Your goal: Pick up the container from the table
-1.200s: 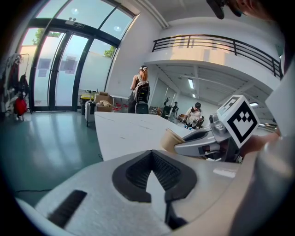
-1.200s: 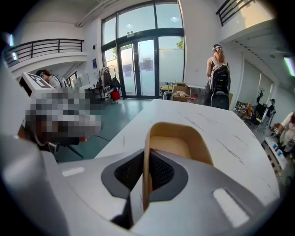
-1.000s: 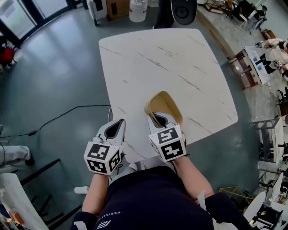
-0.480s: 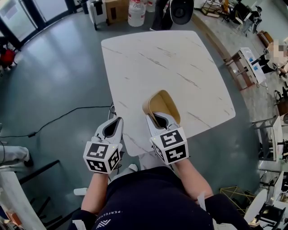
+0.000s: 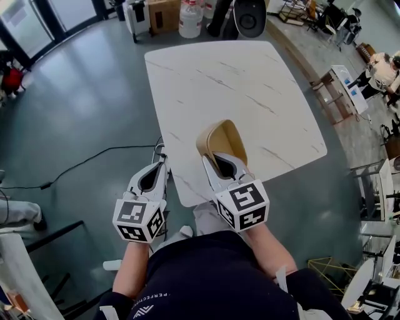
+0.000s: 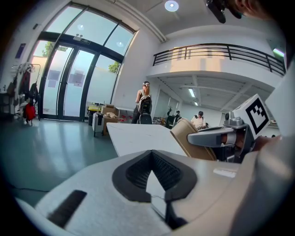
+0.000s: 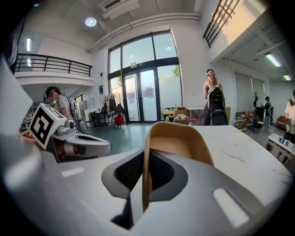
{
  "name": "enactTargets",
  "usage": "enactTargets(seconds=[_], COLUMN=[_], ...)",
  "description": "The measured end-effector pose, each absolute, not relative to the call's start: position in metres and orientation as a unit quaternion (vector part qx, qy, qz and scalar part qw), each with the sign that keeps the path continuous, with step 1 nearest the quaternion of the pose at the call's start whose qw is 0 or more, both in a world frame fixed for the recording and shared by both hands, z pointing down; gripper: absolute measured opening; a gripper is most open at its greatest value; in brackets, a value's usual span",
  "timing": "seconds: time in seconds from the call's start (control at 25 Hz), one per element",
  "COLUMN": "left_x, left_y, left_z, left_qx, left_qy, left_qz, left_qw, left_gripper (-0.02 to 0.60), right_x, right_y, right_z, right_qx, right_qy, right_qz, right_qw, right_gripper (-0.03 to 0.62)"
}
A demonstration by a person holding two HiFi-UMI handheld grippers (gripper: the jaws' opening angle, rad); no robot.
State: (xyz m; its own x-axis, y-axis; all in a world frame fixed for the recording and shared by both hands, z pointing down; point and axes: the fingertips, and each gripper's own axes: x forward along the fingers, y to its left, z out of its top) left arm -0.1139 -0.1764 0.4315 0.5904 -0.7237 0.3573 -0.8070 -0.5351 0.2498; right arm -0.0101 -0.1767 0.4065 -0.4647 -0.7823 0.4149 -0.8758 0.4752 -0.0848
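From the head view, my left claw (image 5: 164, 164) hung over the near left corner of the white marble table (image 5: 237, 75), its two tips drawn together with nothing between them. My right claw (image 5: 211, 159) sat just beside it, over the near edge of the table, pinched onto the near rim of the tan container (image 5: 222, 137). The container tilted away from me above the near part of the table. I could not tell from there whether its base touched the top. A black cable (image 5: 81, 164) trailed across the grey floor (image 5: 81, 94) to my left. A water jug (image 5: 190, 15) and a cardboard box (image 5: 164, 12) stood beyond the far edge of the table.

In the left gripper view, my left claw (image 6: 150, 154) was closed. Only the table top showed through the hollow between its dark pads. To the right was my right claw, with the container rising ahead of it. A person (image 6: 145, 99) with a backpack stood past the table.

In the right gripper view, my right claw (image 7: 146, 154) was narrow. Its ribbed pads pressed on either side of the thin wall of the container, and the open hollow of the container faced up and to the right. The table spread beyond it on the right, and my left claw lay to the left. Tall glass doors (image 7: 147, 87) filled the far wall.
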Motion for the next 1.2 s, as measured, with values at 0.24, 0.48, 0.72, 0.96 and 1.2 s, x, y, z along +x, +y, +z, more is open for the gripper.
enactTargets(seconds=[0.24, 0.48, 0.72, 0.96, 1.2], left_x=[-0.127, -0.136, -0.140, -0.136, -0.130], left_y=[-0.166, -0.156, -0.149, -0.143, -0.138], left_z=[0.409, 0.399, 0.397, 0.398, 0.396], left_qx=[0.873, 0.876, 0.877, 0.880, 0.883], left_qy=[-0.456, -0.454, -0.453, -0.446, -0.440], left_qz=[0.076, 0.073, 0.070, 0.077, 0.078], left_qw=[0.159, 0.145, 0.144, 0.145, 0.143], left_gripper=[-0.005, -0.005, -0.005, -0.005, -0.005], right_x=[-0.018, -0.027, -0.028, -0.030, -0.030], right_y=[-0.162, -0.154, -0.147, -0.143, -0.141], right_z=[0.392, 0.384, 0.381, 0.374, 0.368], right_qx=[0.491, 0.490, 0.493, 0.493, 0.488], right_qy=[-0.853, -0.855, -0.855, -0.856, -0.861], right_qz=[0.124, 0.123, 0.120, 0.120, 0.118], right_qw=[0.128, 0.115, 0.109, 0.093, 0.086], right_gripper=[0.018, 0.018, 0.018, 0.018, 0.018])
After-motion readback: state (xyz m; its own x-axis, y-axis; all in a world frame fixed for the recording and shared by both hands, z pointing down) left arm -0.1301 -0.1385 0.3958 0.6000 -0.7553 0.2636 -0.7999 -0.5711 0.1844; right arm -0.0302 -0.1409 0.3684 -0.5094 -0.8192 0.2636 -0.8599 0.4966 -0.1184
